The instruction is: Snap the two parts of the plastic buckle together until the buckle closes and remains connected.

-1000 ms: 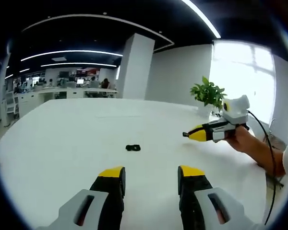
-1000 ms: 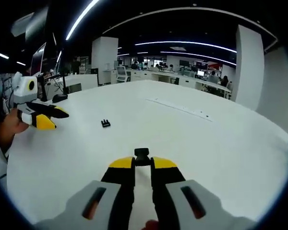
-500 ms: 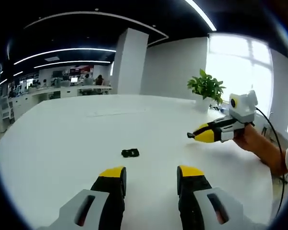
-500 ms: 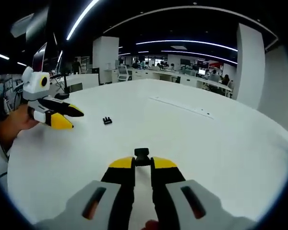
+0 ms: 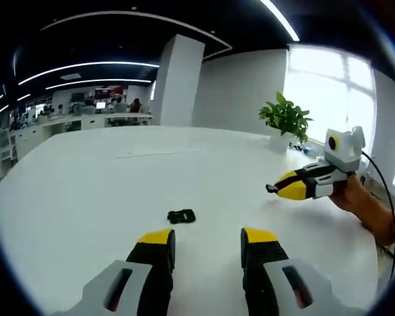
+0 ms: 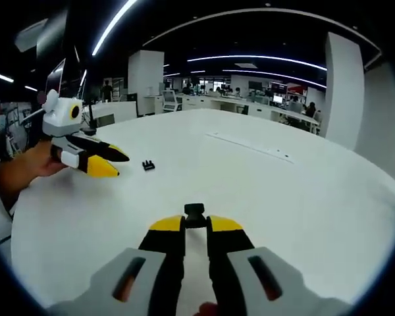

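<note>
One black buckle part (image 5: 181, 215) lies on the white table (image 5: 85, 178), just ahead of my left gripper (image 5: 204, 238), which is open with nothing between its jaws. That same part (image 6: 147, 165) looks small in the right gripper view, close to the left gripper (image 6: 108, 162) that a hand holds. My right gripper (image 6: 195, 225) is shut on the other black buckle part (image 6: 195, 213), which pokes out past the yellow tips. The right gripper (image 5: 281, 189) enters the left gripper view from the right, above the table.
A potted green plant (image 5: 286, 120) stands at the table's far right edge. A thin strip (image 6: 249, 147) lies across the table's far side. Desks and people fill the office behind. A cable (image 5: 380, 191) trails from the right gripper.
The left gripper has moved closer to the loose buckle part on the table. The right gripper stays shut on its part and has barely moved.
</note>
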Action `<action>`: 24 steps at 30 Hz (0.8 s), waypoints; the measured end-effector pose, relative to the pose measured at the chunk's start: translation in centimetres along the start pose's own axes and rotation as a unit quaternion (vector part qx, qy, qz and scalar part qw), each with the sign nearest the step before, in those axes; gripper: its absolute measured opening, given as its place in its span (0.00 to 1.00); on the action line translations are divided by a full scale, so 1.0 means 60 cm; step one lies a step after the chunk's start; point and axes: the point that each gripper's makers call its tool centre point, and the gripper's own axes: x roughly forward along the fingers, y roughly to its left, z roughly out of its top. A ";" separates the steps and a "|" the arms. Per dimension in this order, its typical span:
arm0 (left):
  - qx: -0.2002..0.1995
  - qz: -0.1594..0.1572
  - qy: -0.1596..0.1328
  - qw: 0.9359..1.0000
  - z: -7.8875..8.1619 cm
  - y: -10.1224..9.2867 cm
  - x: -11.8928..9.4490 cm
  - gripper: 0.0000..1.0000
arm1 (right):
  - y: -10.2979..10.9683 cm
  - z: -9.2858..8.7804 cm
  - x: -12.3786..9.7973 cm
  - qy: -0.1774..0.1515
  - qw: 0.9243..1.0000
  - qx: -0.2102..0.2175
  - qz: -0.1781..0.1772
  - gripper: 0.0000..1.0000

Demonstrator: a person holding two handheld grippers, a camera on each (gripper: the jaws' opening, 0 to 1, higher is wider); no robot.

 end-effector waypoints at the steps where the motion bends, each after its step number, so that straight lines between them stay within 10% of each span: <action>1: -0.002 -0.001 0.000 1.000 0.001 0.000 0.003 0.40 | 0.001 -0.001 0.000 0.001 1.000 0.000 0.001 0.13; 24: 0.023 0.008 0.021 0.999 0.007 0.012 0.059 0.40 | 0.001 -0.002 0.000 0.001 1.000 -0.003 0.002 0.13</action>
